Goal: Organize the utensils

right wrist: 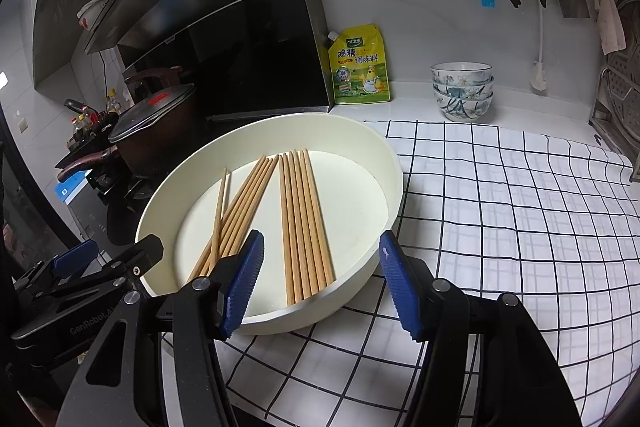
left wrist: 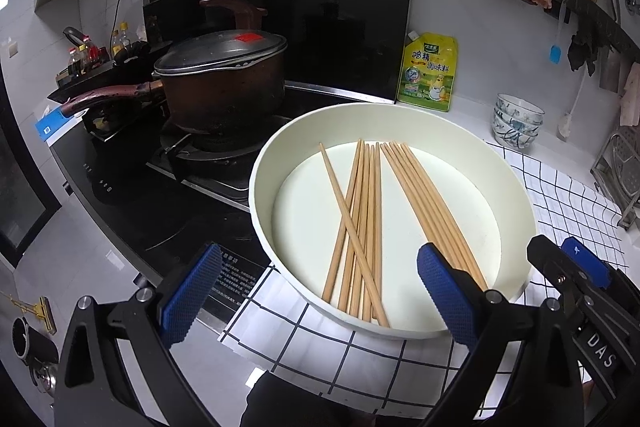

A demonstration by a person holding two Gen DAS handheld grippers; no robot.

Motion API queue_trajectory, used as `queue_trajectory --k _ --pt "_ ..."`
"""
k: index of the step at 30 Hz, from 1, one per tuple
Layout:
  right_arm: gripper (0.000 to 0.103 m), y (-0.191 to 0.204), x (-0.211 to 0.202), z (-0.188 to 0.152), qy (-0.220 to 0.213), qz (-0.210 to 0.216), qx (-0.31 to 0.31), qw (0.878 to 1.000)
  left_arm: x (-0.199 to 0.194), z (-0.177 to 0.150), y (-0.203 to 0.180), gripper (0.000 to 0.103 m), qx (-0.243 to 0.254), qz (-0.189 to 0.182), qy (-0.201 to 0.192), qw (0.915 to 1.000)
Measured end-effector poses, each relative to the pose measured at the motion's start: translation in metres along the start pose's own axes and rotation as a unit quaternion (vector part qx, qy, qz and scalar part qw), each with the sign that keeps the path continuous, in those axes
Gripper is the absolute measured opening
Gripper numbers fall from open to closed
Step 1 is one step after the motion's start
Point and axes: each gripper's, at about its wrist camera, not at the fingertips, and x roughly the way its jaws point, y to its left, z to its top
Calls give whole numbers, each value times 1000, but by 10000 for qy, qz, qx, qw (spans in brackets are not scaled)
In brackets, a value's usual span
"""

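Observation:
Several wooden chopsticks lie in a round cream basin (left wrist: 460,131) on the checked cloth. One bunch (left wrist: 360,227) is crossed and untidy on the left. The other bunch (left wrist: 432,211) lies side by side on the right. My left gripper (left wrist: 320,297) hovers open over the basin's near rim, its blue pads apart and holding nothing. In the right wrist view the same basin (right wrist: 340,135) holds the crossed bunch (right wrist: 240,211) and the straight bunch (right wrist: 304,227). My right gripper (right wrist: 322,285) is open and empty above the near rim, astride the straight bunch's near ends.
A lidded dark pot (left wrist: 224,83) sits on the stove to the basin's left. A yellow seasoning pouch (right wrist: 360,65) and stacked patterned bowls (right wrist: 462,91) stand by the back wall. The checked cloth (right wrist: 520,207) spreads to the right. A metal rack (right wrist: 620,87) stands at the far right.

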Motion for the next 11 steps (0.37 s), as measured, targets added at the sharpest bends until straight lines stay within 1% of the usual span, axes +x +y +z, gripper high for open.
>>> queue_trajectory --k 11 --pt "58 0 0 0 1 0 -11 10000 1 0 1 97 -87 -22 97 9999"
